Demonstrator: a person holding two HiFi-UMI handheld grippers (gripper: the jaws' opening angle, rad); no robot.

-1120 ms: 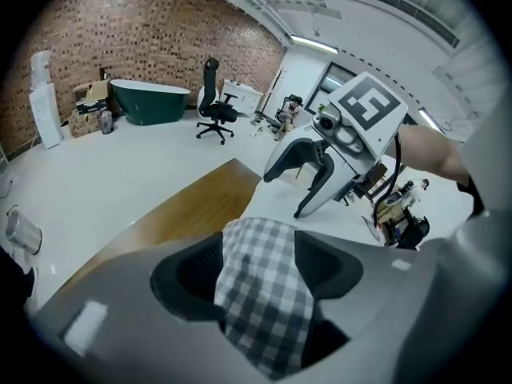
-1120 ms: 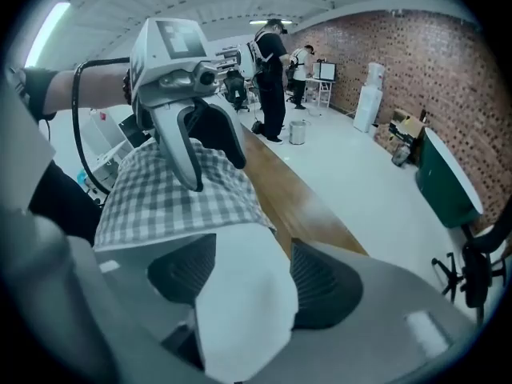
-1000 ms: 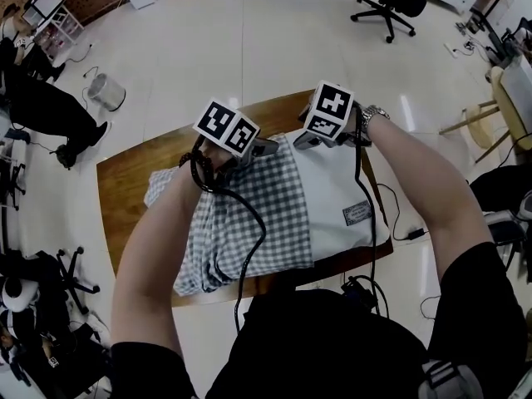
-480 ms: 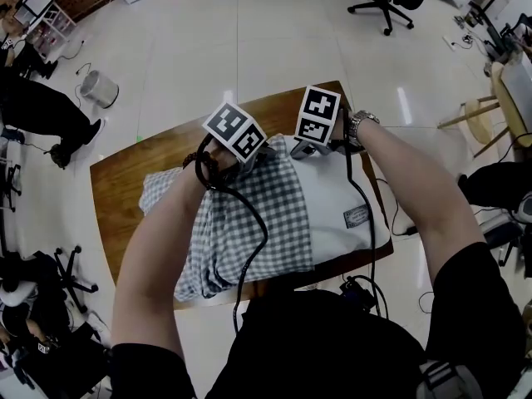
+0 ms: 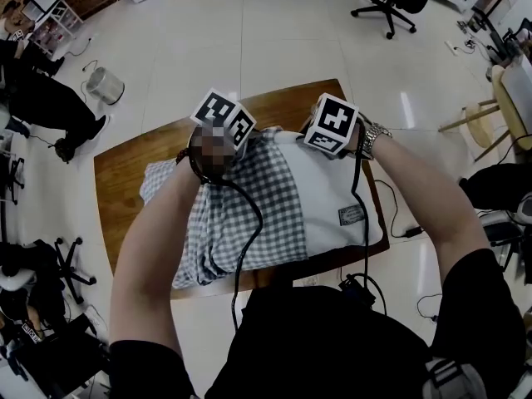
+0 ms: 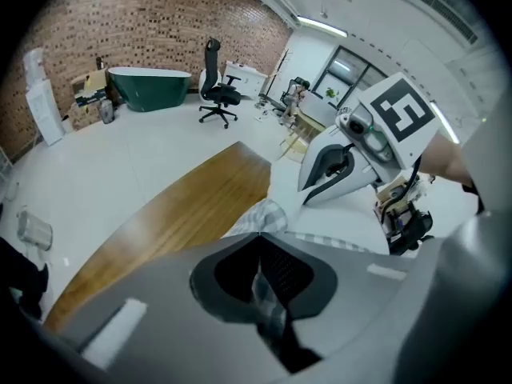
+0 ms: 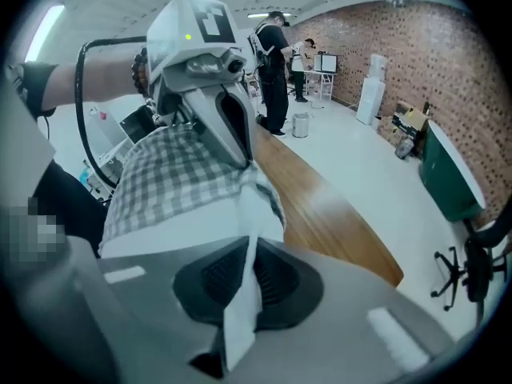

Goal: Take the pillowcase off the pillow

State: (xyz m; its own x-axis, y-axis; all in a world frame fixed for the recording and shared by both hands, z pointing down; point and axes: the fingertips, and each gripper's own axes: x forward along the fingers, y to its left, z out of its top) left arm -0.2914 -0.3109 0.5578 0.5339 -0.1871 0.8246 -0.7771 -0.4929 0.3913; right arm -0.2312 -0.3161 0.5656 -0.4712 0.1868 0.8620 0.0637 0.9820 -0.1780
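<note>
Pillowcase [image 5: 241, 214], the grey-checked one, looks about half off. It bunches loosely toward the person's left and covers only the left part of the pillow [image 5: 337, 185], whose white right half, with its label, lies bare on the wooden table [image 5: 125, 173]. Drawing the rest clear is, I judge, what remains. Both forearms reach across the pillow to its far edge, wrists tipped steeply down. There the left gripper [image 6: 260, 274] has just been closing and pinches a fold of checked cloth. The right gripper [image 7: 242, 286], also just closed, nips a white fold of the pillow's far edge.
</note>
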